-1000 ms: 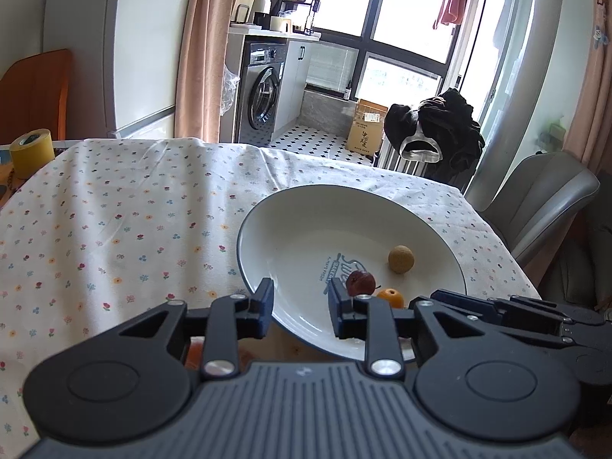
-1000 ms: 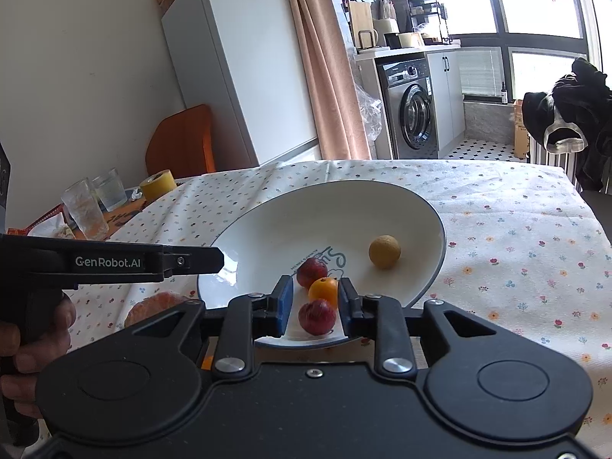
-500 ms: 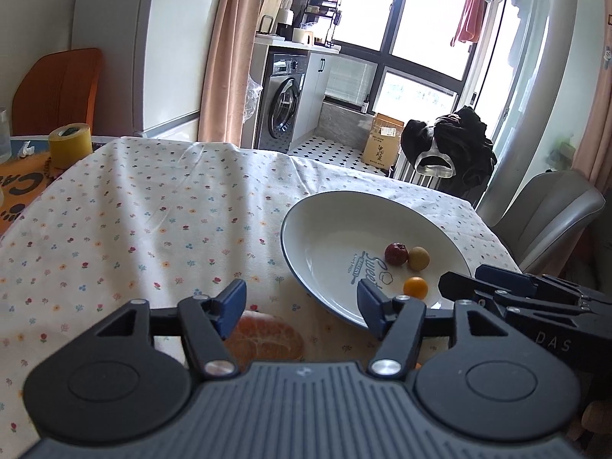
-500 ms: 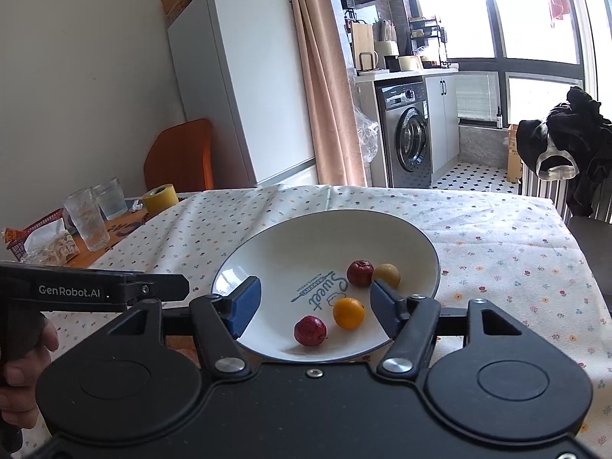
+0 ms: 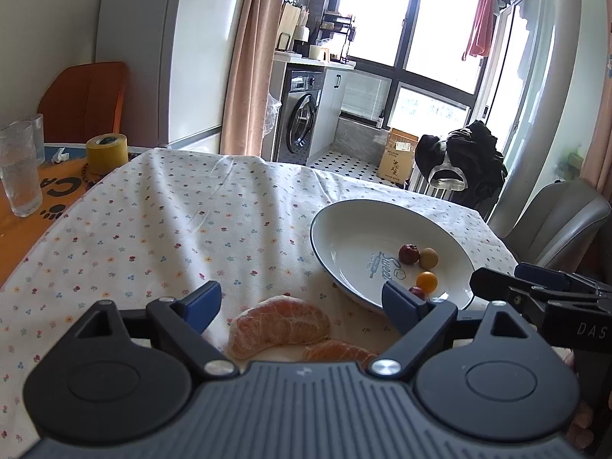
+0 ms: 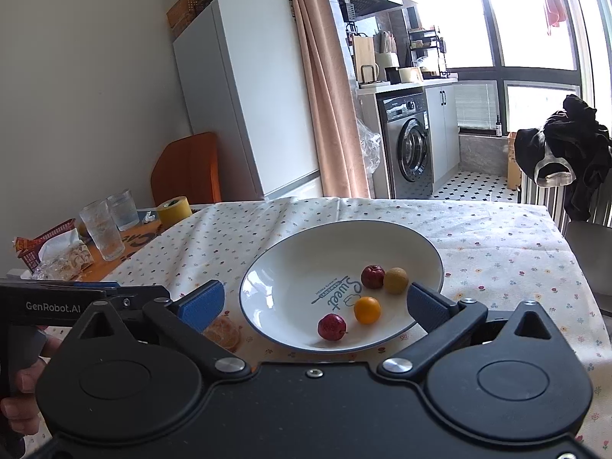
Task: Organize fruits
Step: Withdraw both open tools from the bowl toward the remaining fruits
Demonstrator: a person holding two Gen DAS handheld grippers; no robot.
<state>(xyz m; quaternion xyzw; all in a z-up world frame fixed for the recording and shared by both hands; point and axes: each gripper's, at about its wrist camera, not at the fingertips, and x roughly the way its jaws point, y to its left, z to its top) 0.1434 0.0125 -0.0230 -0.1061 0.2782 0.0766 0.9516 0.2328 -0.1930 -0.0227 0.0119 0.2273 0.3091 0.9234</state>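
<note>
A white plate [image 6: 298,267] with a dark rim sits on the flowered tablecloth. In it lie two red fruits [image 6: 332,327], a small orange fruit [image 6: 367,310] and a tan fruit [image 6: 396,280]. My right gripper [image 6: 311,302] hovers open over the plate's near edge, holding nothing. Peeled tangerine pieces [image 5: 279,325] lie on the cloth left of the plate [image 5: 352,229]. My left gripper [image 5: 302,304] stands open just above them, empty. The same tangerine [image 6: 223,331] shows partly behind my right gripper's left finger.
Two glasses [image 6: 101,229], a yellow tape roll [image 6: 174,210] and a basket of packets [image 6: 49,248] stand at the table's left end. A grey chair [image 5: 554,218] is at the right side. A hand [image 6: 19,401] holds the left gripper's handle.
My right gripper let go of a red fruit into the plate, opened and drew back. My left gripper opened wide and pulled back, bringing the tangerine pieces into view.
</note>
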